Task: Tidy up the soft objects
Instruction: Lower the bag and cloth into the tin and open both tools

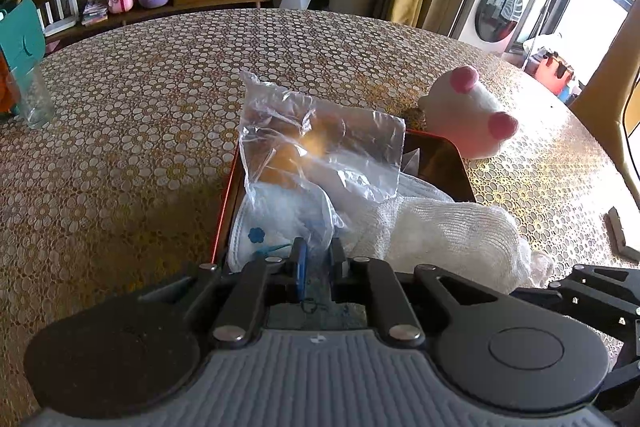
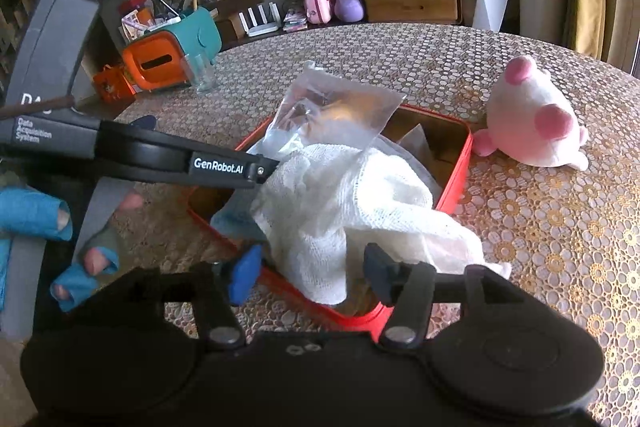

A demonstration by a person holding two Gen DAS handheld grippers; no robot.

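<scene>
A white cloth (image 2: 340, 211) and plastic bag (image 1: 316, 147) were already gathered in the red tin (image 2: 456, 183), the bag clamped by the left gripper (image 1: 318, 259)'s fingers, the right gripper (image 2: 312, 277)'s fingers held apart, while the plush toy (image 2: 532, 119) was left beside the tin.

A round table (image 2: 520, 247) wears a gold floral lace cloth. On it rest a red tin (image 2: 456, 187), a plush toy (image 2: 532, 123), a glass (image 2: 200, 71) and an orange-teal box (image 2: 168, 55)

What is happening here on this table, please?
A person is packing soft things into a red tin. The left claw is shut on a clear plastic bag standing up in the tin. The right claw is open over a white cloth lying in the tin. A plush toy waits on the table beside it.
</scene>
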